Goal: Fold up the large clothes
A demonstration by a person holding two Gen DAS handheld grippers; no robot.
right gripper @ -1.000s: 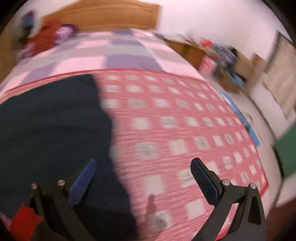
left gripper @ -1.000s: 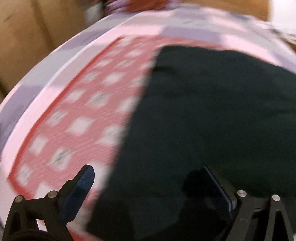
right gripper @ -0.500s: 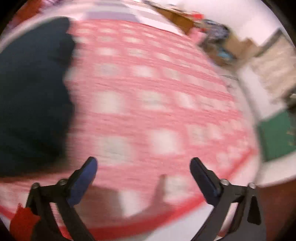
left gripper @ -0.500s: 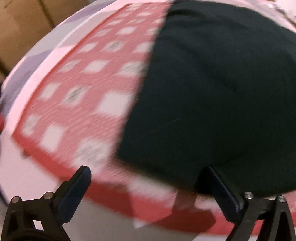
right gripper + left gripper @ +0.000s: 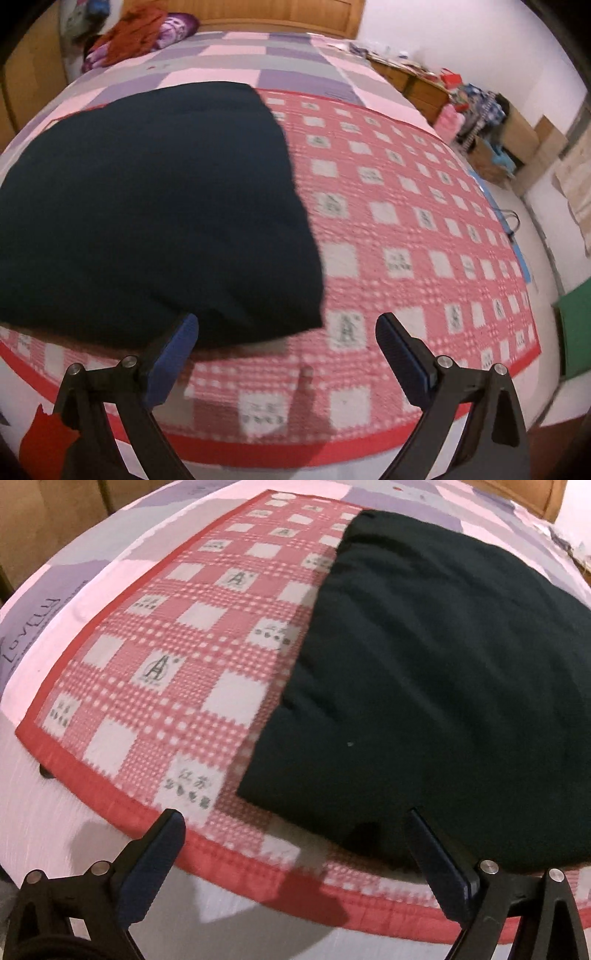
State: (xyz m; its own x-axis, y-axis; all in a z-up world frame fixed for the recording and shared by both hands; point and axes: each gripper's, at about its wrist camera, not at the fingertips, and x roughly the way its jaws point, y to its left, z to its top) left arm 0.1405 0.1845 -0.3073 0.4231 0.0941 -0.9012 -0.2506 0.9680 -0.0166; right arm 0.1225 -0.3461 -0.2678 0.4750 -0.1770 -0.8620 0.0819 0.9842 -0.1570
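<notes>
**Dark garment flat on the checked mat, both my grippers empty**

My left gripper (image 5: 293,843) hangs over the near edge of the red-and-white checked mat (image 5: 177,672), its jaws spread wide with nothing between them. In that view the dark garment (image 5: 443,672) fills the right half of the frame, its long axis running from the lower centre up toward the upper right; its left edge slants the same way, and its near corner sits just above my right-hand finger.

My right gripper (image 5: 286,336) is likewise spread and holding nothing. There the garment (image 5: 155,206) covers the left and centre of the frame, its right edge slanting from top centre down to a corner between my fingertips. Mat and garment lie on a pink-and-purple bedspread (image 5: 229,55), with a wooden headboard (image 5: 280,14) at the top
</notes>
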